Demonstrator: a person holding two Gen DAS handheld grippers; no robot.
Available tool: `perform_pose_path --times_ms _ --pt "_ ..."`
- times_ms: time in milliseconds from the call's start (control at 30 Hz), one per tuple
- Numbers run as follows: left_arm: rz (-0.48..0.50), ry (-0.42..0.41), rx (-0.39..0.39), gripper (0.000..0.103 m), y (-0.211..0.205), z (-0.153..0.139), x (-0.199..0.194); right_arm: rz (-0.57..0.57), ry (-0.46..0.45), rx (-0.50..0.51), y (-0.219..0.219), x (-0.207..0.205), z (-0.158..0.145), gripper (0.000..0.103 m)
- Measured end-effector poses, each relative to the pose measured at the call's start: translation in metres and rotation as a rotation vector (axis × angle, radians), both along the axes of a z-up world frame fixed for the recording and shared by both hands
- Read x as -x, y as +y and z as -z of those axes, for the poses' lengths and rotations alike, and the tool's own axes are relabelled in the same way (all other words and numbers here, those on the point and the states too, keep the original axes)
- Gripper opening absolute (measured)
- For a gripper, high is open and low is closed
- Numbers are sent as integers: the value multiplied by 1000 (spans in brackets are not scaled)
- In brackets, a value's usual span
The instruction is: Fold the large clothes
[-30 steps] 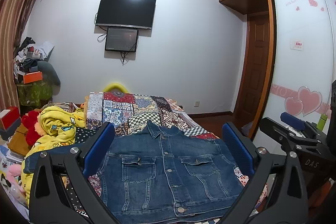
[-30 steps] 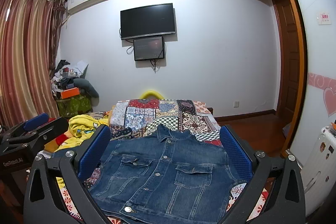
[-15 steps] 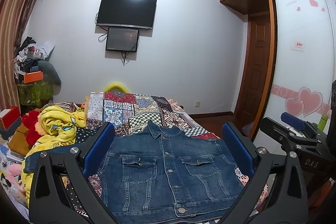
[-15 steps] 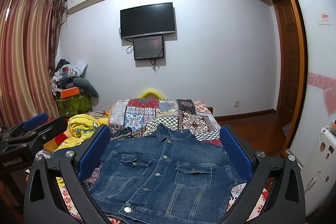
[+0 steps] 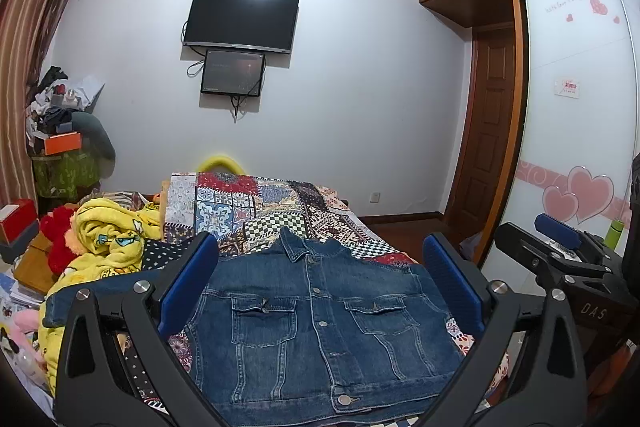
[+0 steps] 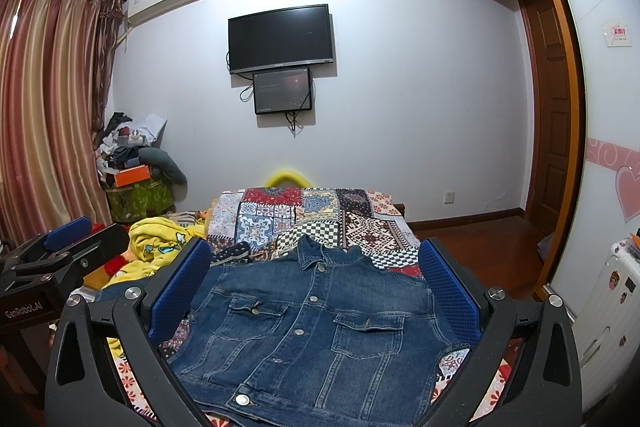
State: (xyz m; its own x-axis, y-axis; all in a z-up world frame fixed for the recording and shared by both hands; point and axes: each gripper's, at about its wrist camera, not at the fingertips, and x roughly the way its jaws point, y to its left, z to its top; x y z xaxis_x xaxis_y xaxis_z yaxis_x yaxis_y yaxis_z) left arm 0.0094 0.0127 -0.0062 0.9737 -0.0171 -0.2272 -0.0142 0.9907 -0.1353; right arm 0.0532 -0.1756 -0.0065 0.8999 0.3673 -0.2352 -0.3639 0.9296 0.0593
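Observation:
A blue denim jacket (image 5: 316,323) lies flat on the bed, front up, buttoned, collar at the far end; it also shows in the right wrist view (image 6: 316,331). One sleeve runs off to the left (image 5: 104,291). My left gripper (image 5: 320,283) is open and empty, held above the jacket's near hem. My right gripper (image 6: 316,287) is open and empty, also above the near hem. Each gripper shows at the edge of the other's view: the right one (image 5: 560,255), the left one (image 6: 60,247).
A patchwork quilt (image 5: 248,207) covers the bed beyond the jacket. A yellow cartoon blanket (image 5: 108,239) and red plush lie at the left. A cluttered shelf (image 6: 132,163) stands by the curtain. A wardrobe door (image 5: 576,131) and white suitcase (image 6: 604,307) are at the right.

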Motion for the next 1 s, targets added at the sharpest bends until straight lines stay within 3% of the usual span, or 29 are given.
perform_pose_path --times_ms 1000 --pt "-7 20 14 103 5 8 -9 4 16 8 3 -5 3 103"
